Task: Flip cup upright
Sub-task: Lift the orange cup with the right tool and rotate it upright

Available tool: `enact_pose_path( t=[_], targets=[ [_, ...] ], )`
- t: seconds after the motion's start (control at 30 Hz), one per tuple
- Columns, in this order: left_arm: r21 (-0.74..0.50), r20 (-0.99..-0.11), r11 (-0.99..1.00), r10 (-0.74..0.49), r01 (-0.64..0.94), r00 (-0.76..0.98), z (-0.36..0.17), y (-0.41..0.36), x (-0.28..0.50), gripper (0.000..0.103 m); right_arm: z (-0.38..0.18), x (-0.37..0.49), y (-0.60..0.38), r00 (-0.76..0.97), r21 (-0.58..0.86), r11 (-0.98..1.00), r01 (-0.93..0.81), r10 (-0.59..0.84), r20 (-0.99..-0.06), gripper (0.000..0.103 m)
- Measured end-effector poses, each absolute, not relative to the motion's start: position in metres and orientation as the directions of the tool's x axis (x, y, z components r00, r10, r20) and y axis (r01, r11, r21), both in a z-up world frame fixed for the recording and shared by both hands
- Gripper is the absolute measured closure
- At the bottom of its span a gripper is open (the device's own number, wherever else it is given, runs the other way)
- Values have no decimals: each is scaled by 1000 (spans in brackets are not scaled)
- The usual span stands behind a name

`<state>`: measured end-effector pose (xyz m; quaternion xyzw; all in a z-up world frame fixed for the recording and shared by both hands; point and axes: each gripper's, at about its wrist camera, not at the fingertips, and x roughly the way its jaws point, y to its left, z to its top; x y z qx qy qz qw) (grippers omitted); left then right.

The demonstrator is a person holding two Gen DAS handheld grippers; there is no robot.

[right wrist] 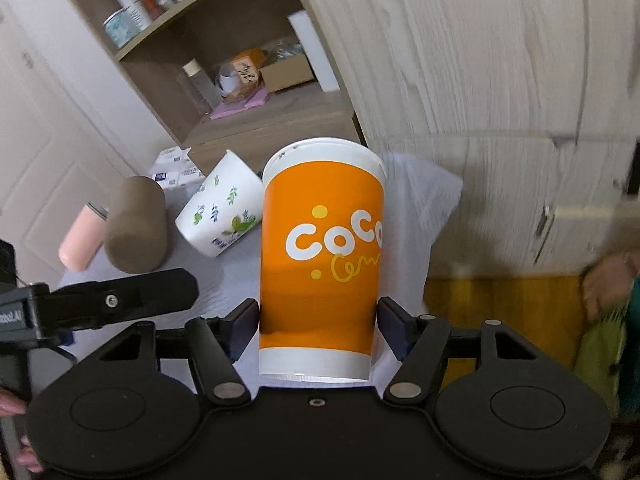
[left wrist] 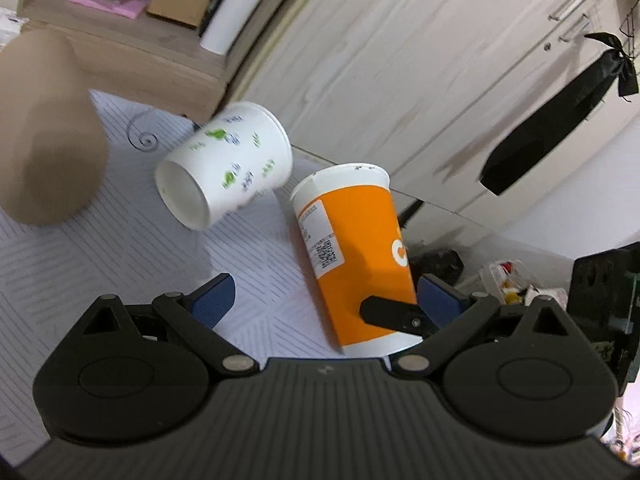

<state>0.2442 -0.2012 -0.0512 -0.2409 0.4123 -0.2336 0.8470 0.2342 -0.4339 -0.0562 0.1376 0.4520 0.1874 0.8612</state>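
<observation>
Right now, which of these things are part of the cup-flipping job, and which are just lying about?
Part of the job:
- orange cup, between the right gripper's fingers
- right gripper
- left gripper, open beside that cup

Just lying about:
- white leaf-print cup, on its side
- brown cylinder
- pink bottle
- cardboard box on the shelf
- white roll

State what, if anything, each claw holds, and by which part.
The right claw grips the orange cup across its lower body, near the base. The left claw is open, holding nothing.
</observation>
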Motion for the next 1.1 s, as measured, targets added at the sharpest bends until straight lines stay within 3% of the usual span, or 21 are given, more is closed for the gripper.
enact_pose_path(
  t=[0.33, 0.53, 1.1],
  targets=[
    [-653, -543, 724, -652, 222, 530, -51, -198, 232, 5, -68, 207, -430, 511, 530, 835, -148, 523, -682, 33],
    [-675, -536, 704, -673, 220, 509, -54, -184, 224, 11, -71, 179, -422, 526, 595, 793, -133, 565, -635, 33],
    [-690, -528, 696, -673, 199, 518, -63, -114, 190, 20, -60, 149, -363, 494, 580, 790, -200, 592, -637, 33]
  ],
)
